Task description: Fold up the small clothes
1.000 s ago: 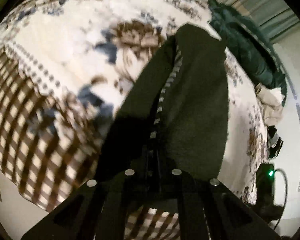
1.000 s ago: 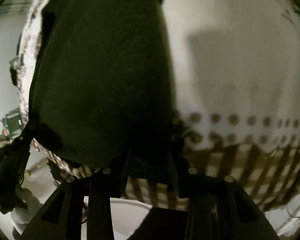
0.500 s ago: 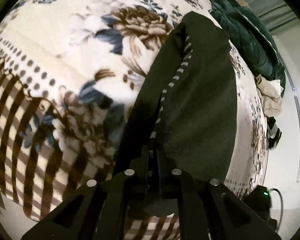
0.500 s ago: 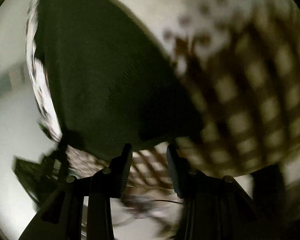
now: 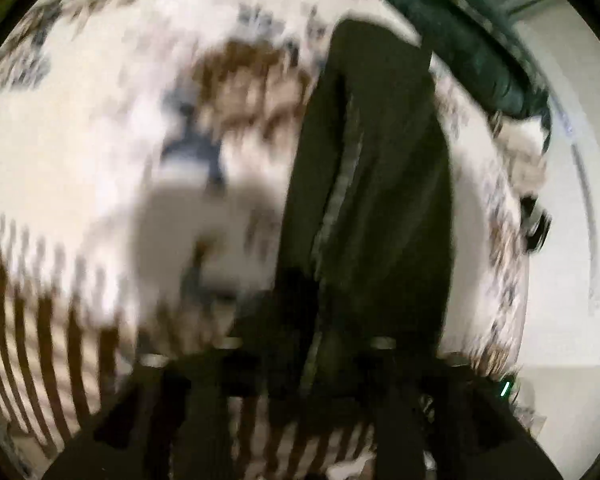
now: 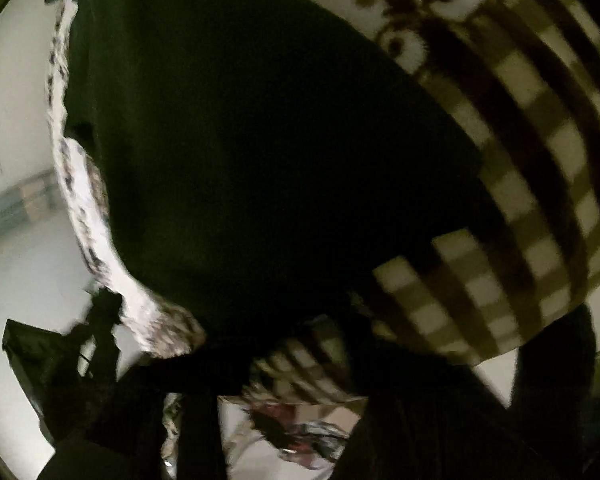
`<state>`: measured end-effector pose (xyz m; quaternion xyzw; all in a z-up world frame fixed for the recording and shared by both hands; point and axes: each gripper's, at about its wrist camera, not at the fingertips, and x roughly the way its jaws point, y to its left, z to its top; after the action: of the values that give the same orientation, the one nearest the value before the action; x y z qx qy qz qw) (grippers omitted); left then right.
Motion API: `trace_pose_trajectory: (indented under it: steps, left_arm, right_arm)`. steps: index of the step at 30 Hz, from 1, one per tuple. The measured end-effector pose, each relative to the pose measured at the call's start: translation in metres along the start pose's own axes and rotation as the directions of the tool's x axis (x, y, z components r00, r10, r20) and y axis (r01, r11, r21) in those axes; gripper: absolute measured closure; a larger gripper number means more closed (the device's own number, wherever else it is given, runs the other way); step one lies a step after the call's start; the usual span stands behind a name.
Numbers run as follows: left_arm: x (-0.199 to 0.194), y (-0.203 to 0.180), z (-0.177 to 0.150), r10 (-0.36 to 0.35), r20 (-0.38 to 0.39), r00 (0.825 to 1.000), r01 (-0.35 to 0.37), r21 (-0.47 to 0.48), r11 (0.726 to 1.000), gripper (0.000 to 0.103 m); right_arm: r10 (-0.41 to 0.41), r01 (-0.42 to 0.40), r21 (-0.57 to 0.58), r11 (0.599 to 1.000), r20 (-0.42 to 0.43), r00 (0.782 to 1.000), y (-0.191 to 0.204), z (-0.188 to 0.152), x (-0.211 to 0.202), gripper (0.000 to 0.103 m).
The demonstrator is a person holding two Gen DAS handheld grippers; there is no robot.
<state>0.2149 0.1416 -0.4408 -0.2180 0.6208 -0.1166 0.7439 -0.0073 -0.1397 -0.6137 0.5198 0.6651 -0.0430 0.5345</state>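
A small dark green garment [image 5: 384, 184] with a pale striped seam lies lengthwise on a floral blanket [image 5: 100, 140]. In the blurred left wrist view my left gripper [image 5: 306, 344] sits at the garment's near end, apparently shut on its edge. In the right wrist view the same dark garment [image 6: 240, 152] fills the middle. My right gripper [image 6: 296, 360] is at its near edge, over the bed's checked border; its fingers are dark and blurred, and whether they are open or shut does not show.
The blanket has a brown checked border [image 6: 540, 160] at the bed edge. A dark teal jacket [image 5: 480, 40] and pale clothes [image 5: 524, 140] lie at the far right of the bed. A dark object [image 6: 60, 360] stands on the pale floor.
The left view has turned blurred, with the gripper still at the garment's near end. The right gripper let go of the garment half a second ago and now sits closer to the garment's edge.
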Motion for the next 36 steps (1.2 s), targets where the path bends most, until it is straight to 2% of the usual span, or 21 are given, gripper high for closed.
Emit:
trace_pose_trajectory:
  steps: [1, 3, 5, 6, 8, 9, 10, 11, 12, 15, 19, 23, 25, 27, 29, 30, 31, 32, 33, 36]
  left_arm:
    - [0.004, -0.002, 0.021, -0.017, 0.024, 1.0, 0.017, -0.005, 1.0, 0.047]
    - [0.025, -0.008, 0.059, -0.042, 0.047, 0.998, 0.041, 0.013, 0.999, 0.047]
    - [0.056, -0.013, 0.091, -0.022, 0.032, 0.999, 0.02, 0.041, 0.999, 0.047]
    - [0.073, -0.014, 0.107, -0.033, 0.013, 0.999, 0.032, 0.053, 0.998, 0.047]
    - [0.104, -0.022, 0.13, 0.018, -0.017, 1.0, -0.017, 0.099, 0.995, 0.051]
    - [0.114, -0.025, 0.135, 0.037, -0.018, 0.999, -0.035, 0.123, 0.992, 0.073]
    - [0.12, -0.028, 0.139, 0.06, -0.013, 0.998, -0.058, 0.149, 0.987, 0.094]
    - [0.124, -0.03, 0.139, 0.079, -0.021, 0.997, -0.074, 0.174, 0.982, 0.095]
    - [0.122, -0.033, 0.138, 0.082, -0.011, 0.997, -0.078, 0.196, 0.977, 0.096]
    - [0.101, -0.04, 0.131, 0.081, 0.028, 0.996, -0.086, 0.257, 0.963, 0.097]
    - [0.087, -0.027, 0.147, 0.054, 0.033, 0.998, -0.06, 0.211, 0.976, 0.097]
    - [0.1, -0.014, 0.161, 0.07, 0.019, 0.997, -0.072, 0.189, 0.979, 0.097]
    - [0.112, -0.007, 0.162, 0.072, -0.014, 0.997, -0.068, 0.183, 0.981, 0.096]
    - [0.113, -0.001, 0.156, 0.052, -0.04, 0.998, -0.046, 0.147, 0.988, 0.092]
    - [0.102, 0.003, 0.139, 0.017, -0.061, 0.998, -0.009, 0.13, 0.991, 0.084]
    - [0.095, 0.005, 0.128, 0.012, -0.068, 0.998, -0.003, 0.128, 0.992, 0.074]
    - [0.087, 0.006, 0.111, 0.011, -0.077, 0.997, -0.001, 0.132, 0.991, 0.063]
    - [0.079, 0.007, 0.091, 0.013, -0.086, 0.996, -0.001, 0.135, 0.991, 0.059]
    - [0.073, 0.007, 0.072, 0.002, -0.096, 0.995, 0.011, 0.13, 0.991, 0.057]
    - [0.066, 0.01, -0.002, -0.004, -0.166, 0.986, 0.018, 0.085, 0.996, 0.057]
  right_arm:
    - [0.015, -0.015, 0.012, 1.0, 0.004, 1.0, 0.0, 0.001, -0.003, 0.051]
    - [0.032, -0.032, 0.041, 0.999, -0.002, 0.999, 0.0, -0.007, 0.001, 0.051]
    - [0.067, -0.067, 0.06, 0.996, 0.002, 0.998, 0.004, -0.008, 0.008, 0.051]
    - [0.067, -0.068, 0.07, 0.995, 0.006, 0.998, 0.004, -0.01, 0.01, 0.051]
    - [0.077, -0.08, 0.106, 0.991, 0.033, 0.996, 0.005, -0.014, 0.018, 0.051]
    - [0.089, -0.095, 0.124, 0.988, 0.053, 0.995, 0.006, -0.016, 0.021, 0.054]
    - [0.101, -0.109, 0.132, 0.985, 0.068, 0.993, -0.002, -0.019, 0.018, 0.077]
    - [0.1, -0.109, 0.141, 0.984, 0.072, 0.992, -0.001, -0.02, 0.021, 0.095]
    - [0.089, -0.1, 0.151, 0.983, 0.079, 0.993, 0.001, -0.02, 0.021, 0.098]
    - [0.042, -0.058, 0.134, 0.989, 0.119, 0.992, 0.006, -0.031, 0.016, 0.098]
    - [-0.01, -0.005, 0.104, 0.995, 0.14, 0.99, 0.011, -0.043, 0.004, 0.099]
    - [-0.011, -0.002, 0.094, 0.996, 0.134, 0.991, 0.014, -0.048, -0.001, 0.099]
    - [-0.016, 0.004, 0.104, 0.995, 0.112, 0.994, 0.022, -0.05, 0.012, 0.099]
    - [-0.021, 0.015, 0.077, 0.997, 0.072, 0.997, 0.022, -0.049, 0.024, 0.099]
    - [-0.011, 0.009, 0.081, 0.997, 0.023, 1.0, 0.025, -0.045, 0.042, 0.098]
    - [0.005, -0.006, 0.094, 0.996, 0.006, 1.0, 0.02, -0.044, 0.04, 0.096]
    - [-0.008, 0.01, 0.083, 0.997, -0.017, 1.0, 0.016, -0.044, 0.041, 0.083]
    - [-0.012, 0.015, 0.069, 0.998, -0.04, 0.999, 0.014, -0.043, 0.038, 0.073]
    - [-0.005, 0.008, 0.063, 0.998, -0.047, 0.999, 0.012, -0.043, 0.033, 0.058]
    - [-0.036, 0.035, 0.03, 0.999, 0.01, 0.999, 0.006, -0.04, 0.0, 0.056]
